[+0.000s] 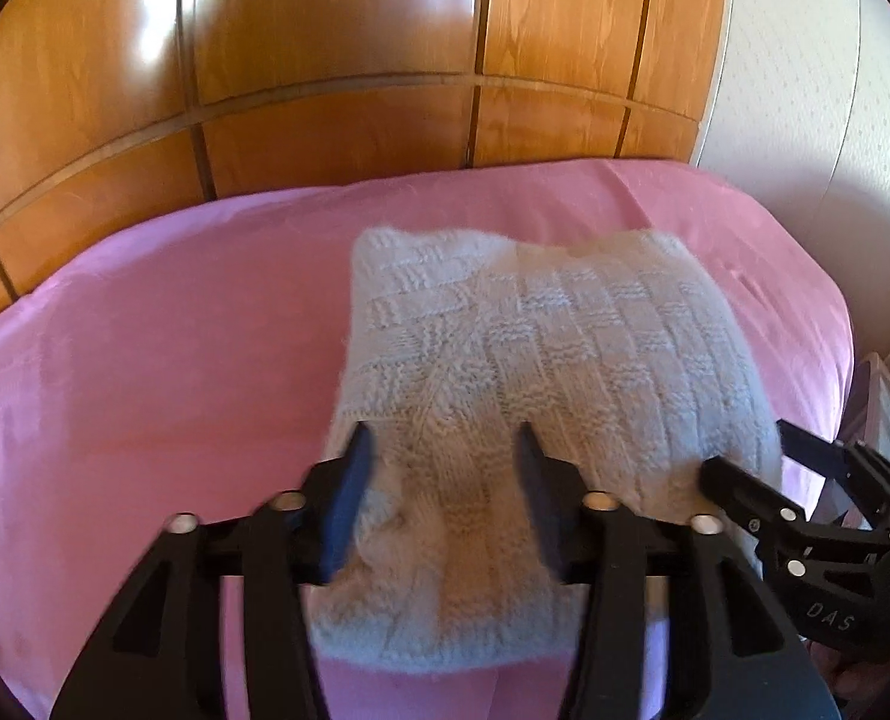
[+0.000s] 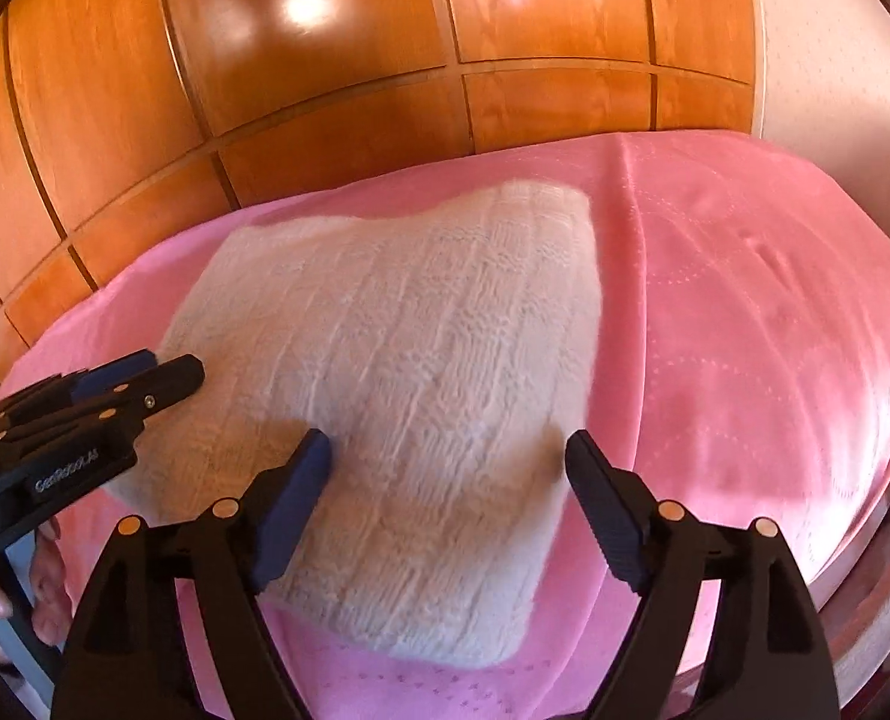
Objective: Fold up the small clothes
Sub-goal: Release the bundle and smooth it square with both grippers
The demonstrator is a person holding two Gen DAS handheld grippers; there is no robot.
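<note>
On the pink bedspread [image 1: 145, 360], in front of the wooden wardrobe [image 1: 325, 60], the white knitted garment [image 1: 535, 348] lies folded into a compact, roughly square bundle. I have both tongs hanging over its near edge. My left gripper [image 1: 442, 450] stands open, its pads either side of the knit without pressing on it; my right gripper [image 2: 448, 456] is open wider, nothing clamped between its jaws. Each shows in the other's view, just beside the bundle's side edges.

I judge the fold itself as done or nearly so: layers are stacked, one corner of an under-layer shows at the far left in the left wrist view, and both tongs are free of the cloth. The next move, as I read it, calls for either a light tidy of that offset corner or lifting the bundle aside, pinching through all layers so it does not fall open.

No containers are in view; I see no basket or drawer to receive it.
</note>
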